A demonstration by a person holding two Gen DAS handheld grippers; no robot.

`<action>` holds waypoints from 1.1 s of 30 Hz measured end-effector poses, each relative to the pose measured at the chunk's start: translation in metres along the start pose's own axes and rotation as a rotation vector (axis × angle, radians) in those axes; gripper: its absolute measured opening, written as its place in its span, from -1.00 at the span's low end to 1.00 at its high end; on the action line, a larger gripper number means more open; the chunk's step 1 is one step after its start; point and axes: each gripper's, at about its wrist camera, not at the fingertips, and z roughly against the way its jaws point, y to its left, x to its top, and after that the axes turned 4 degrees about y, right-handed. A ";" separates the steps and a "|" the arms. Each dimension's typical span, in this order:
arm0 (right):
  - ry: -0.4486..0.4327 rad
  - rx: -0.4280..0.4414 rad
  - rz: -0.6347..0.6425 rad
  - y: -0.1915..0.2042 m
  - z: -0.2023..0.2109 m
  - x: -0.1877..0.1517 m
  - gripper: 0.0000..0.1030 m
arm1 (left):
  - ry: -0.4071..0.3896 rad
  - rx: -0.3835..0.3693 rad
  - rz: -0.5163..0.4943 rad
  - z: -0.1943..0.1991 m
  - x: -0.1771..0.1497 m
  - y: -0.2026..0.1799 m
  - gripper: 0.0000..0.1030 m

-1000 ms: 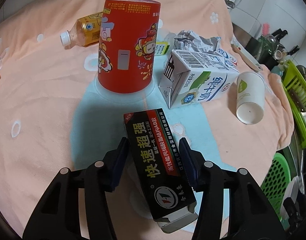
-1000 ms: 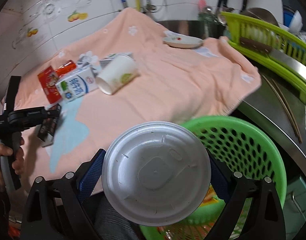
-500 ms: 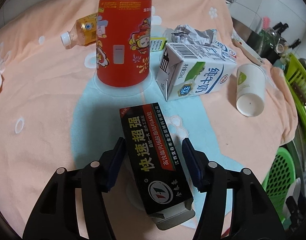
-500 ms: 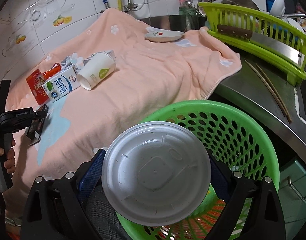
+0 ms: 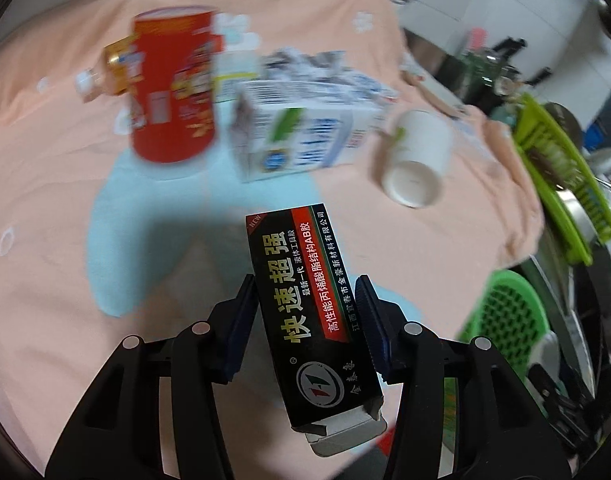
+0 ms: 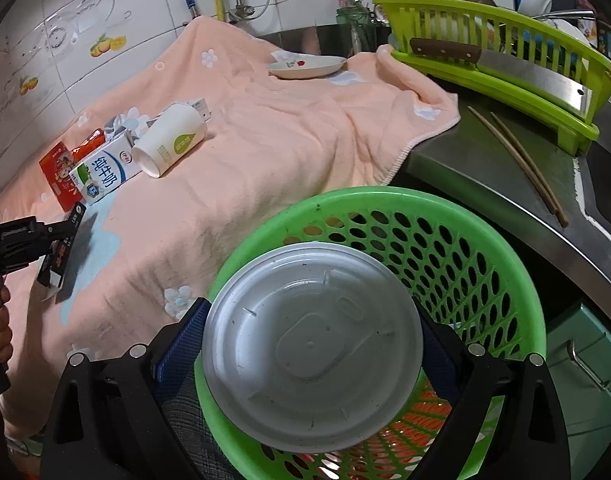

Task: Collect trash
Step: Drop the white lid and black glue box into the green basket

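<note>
The left gripper (image 5: 305,322) has a black rectangular cardboard glue box with yellow and red lettering (image 5: 305,300) between its fingers, which are closing to a narrow gap; both blue pads meet the box's long sides, and in the right wrist view the box hangs clear above the peach towel-covered surface (image 6: 289,148). The right gripper (image 6: 311,346) holds a round white plastic container lid (image 6: 311,346) across its width, fingers spread wide around the rim, directly over the mouth of the green perforated plastic basket (image 6: 457,248) at the near right edge of the surface. Remaining trash lies at the far left of the towel: a red printed cylindrical canister (image 5: 171,88) standing upright, a white and green milk carton (image 5: 301,136) on its side just to its right, a white paper cup (image 5: 417,164) tipped over beyond that, and a small yellow-labelled bottle (image 5: 113,64) behind the canister. Judgement: the lid is positioned for release; it should be let go only once centred inside the rim, so it drops flat and does not catch the edge. The box grip sits near the box's middle, which appears adequate; the carry to the basket should keep the open lower flap from snagging the towel.
</note>
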 end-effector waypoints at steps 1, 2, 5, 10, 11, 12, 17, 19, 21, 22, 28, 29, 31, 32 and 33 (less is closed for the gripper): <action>-0.002 -0.002 -0.003 -0.002 0.001 0.000 0.78 | 0.001 -0.021 -0.017 0.002 -0.001 -0.009 -0.04; -0.004 -0.004 -0.007 -0.003 0.001 0.000 0.78 | 0.002 -0.039 -0.034 0.003 -0.002 -0.017 -0.04; -0.011 -0.009 -0.023 -0.009 0.005 -0.002 0.79 | 0.004 -0.079 -0.087 0.005 -0.006 -0.042 -0.04; -0.025 -0.022 -0.041 -0.021 0.012 -0.006 0.80 | 0.021 -0.144 -0.161 0.001 -0.012 -0.084 -0.04; -0.026 -0.024 -0.047 -0.025 0.014 -0.006 0.80 | 0.023 -0.154 -0.171 0.002 -0.014 -0.088 -0.04; -0.029 -0.026 -0.050 -0.027 0.015 -0.007 0.81 | 0.027 -0.167 -0.188 0.001 -0.016 -0.097 -0.04; -0.050 -0.037 -0.089 -0.046 0.025 -0.011 0.81 | 0.049 -0.213 -0.260 -0.004 -0.023 -0.133 -0.04; -0.056 -0.041 -0.105 -0.053 0.029 -0.013 0.81 | 0.059 -0.227 -0.297 -0.009 -0.027 -0.150 -0.04; -0.061 -0.049 -0.119 -0.061 0.033 -0.016 0.81 | 0.071 -0.239 -0.325 -0.014 -0.032 -0.164 -0.04; -0.063 -0.054 -0.125 -0.064 0.035 -0.017 0.81 | 0.079 -0.246 -0.345 -0.018 -0.035 -0.173 -0.04; -0.071 -0.070 -0.153 -0.081 0.043 -0.025 0.81 | 0.127 -0.268 -0.409 -0.032 -0.051 -0.203 -0.04; -0.072 -0.071 -0.159 -0.083 0.043 -0.026 0.81 | 0.135 -0.268 -0.420 -0.035 -0.054 -0.208 -0.04; -0.075 -0.071 -0.170 -0.088 0.045 -0.027 0.81 | 0.145 -0.271 -0.434 -0.038 -0.058 -0.214 -0.03; -0.077 -0.072 -0.175 -0.090 0.045 -0.028 0.81 | 0.145 -0.273 -0.439 -0.039 -0.061 -0.218 -0.03; -0.077 -0.072 -0.179 -0.091 0.046 -0.028 0.81 | 0.147 -0.274 -0.443 -0.040 -0.063 -0.220 -0.02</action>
